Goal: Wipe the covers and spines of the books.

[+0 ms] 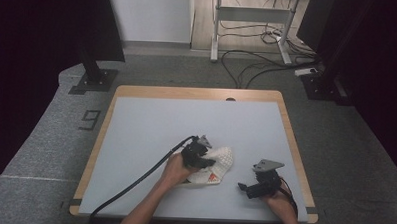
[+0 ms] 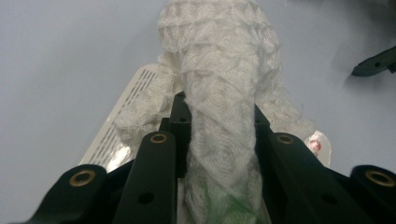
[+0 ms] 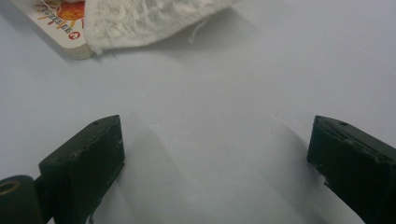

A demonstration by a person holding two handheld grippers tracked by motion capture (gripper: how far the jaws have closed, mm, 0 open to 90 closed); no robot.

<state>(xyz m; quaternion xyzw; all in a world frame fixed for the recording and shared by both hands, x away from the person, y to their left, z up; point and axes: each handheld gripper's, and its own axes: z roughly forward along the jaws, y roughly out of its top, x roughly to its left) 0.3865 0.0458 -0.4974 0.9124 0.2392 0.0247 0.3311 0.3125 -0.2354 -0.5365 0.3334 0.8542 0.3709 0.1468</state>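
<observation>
table (image 1: 146, 125) pale grey, wood-edged, carpet (image 1: 40, 136) around

Left claw (image 1: 205, 160) gripping white cloth (image 1: 220, 160), right claw (image 1: 245, 187) apart on table (image 1: 150, 135)

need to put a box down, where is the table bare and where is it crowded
The far half of the table, up to its wooden back edge, is bare, as is the left strip beside the black cable. Crowded: near the front, where the left gripper pinches the white cloth and the right gripper rests, jaws open, just right of it.
</observation>
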